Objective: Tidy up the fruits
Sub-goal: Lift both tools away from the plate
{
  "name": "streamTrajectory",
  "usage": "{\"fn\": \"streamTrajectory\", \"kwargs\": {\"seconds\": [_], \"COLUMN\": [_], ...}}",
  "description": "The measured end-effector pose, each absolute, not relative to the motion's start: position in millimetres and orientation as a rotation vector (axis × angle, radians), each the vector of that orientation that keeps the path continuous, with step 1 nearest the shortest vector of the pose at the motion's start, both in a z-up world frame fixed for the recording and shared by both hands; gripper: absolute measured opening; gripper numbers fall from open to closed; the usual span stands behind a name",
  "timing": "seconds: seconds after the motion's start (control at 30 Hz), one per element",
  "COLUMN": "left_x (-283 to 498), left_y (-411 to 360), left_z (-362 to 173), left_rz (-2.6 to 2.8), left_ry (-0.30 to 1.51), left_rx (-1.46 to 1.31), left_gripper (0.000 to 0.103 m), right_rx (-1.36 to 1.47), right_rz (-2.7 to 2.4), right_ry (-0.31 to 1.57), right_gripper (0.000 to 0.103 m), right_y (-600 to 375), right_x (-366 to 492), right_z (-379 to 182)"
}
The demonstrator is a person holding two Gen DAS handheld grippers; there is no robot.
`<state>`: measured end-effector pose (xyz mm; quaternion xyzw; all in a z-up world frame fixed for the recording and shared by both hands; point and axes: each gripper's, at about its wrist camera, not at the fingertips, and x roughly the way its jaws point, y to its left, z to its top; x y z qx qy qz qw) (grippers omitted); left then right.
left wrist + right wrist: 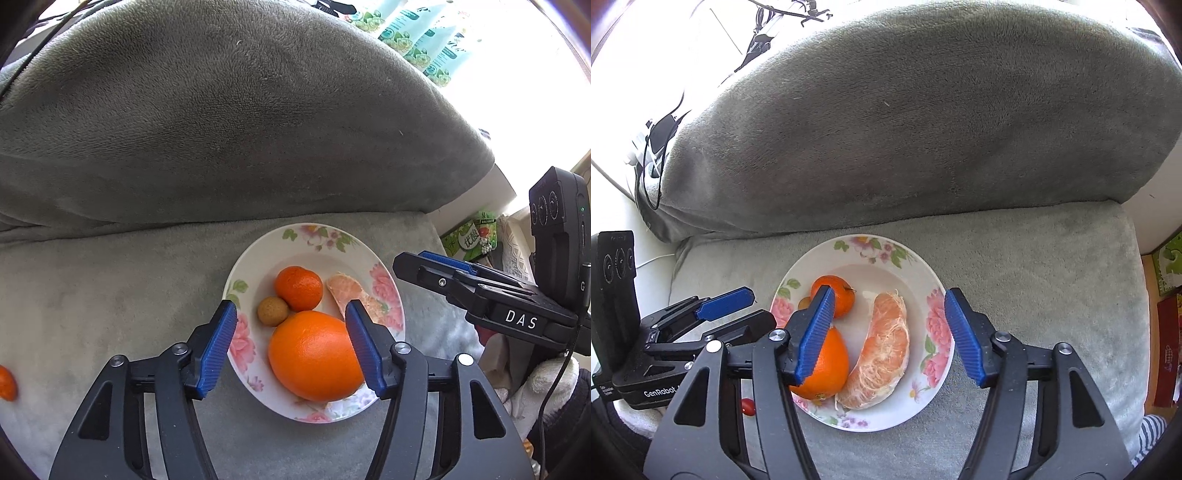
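Note:
A floral plate sits on a grey cushioned seat. It holds a large orange, a small mandarin, a small brown round fruit and a peeled citrus segment. My left gripper is open, its jaws standing either side of the large orange. My right gripper is open above the peeled segment. The right gripper also shows in the left wrist view, and the left gripper in the right wrist view.
A grey backrest cushion rises just behind the plate. Another orange fruit lies on the seat at the far left. A small red fruit lies on the seat left of the plate. Packages stand right of the seat.

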<state>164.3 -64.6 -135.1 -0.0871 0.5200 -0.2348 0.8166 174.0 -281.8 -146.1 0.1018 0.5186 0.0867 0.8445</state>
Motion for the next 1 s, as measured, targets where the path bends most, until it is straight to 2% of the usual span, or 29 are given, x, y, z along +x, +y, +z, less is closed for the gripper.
{"fn": "streamTrajectory", "kwargs": {"seconds": [0.27, 0.5, 0.57, 0.73, 0.83, 1.0], "left_x": [159.1, 153.3, 151.8, 146.6, 141.9, 132.1], "left_y": [-70.1, -63.8, -60.9, -53.9, -48.5, -37.1], "left_z": [-128.3, -121.7, -120.2, -117.7, -115.8, -113.2], "left_rz": [-0.499, -0.486, -0.480, -0.466, -0.454, -0.429], "left_ry": [1.086, 1.063, 1.057, 1.049, 1.043, 1.032], "left_rx": [-0.158, -0.162, -0.163, -0.168, -0.168, -0.165], "left_gripper": [0.061, 0.061, 0.061, 0.061, 0.061, 0.061], "right_rx": [0.246, 0.246, 0.255, 0.271, 0.285, 0.248], "right_rz": [0.166, 0.147, 0.145, 0.140, 0.157, 0.174], "right_ry": [1.084, 1.064, 1.055, 1.040, 1.039, 1.035], "right_gripper": [0.072, 0.074, 0.085, 0.085, 0.095, 0.095], "right_y": [-282.3, -283.1, -282.9, -281.6, -279.4, -267.7], "right_x": [167.9, 163.7, 161.4, 158.1, 155.9, 152.3], "right_z": [-144.0, -140.0, -138.4, -137.1, -137.9, -135.1]}}
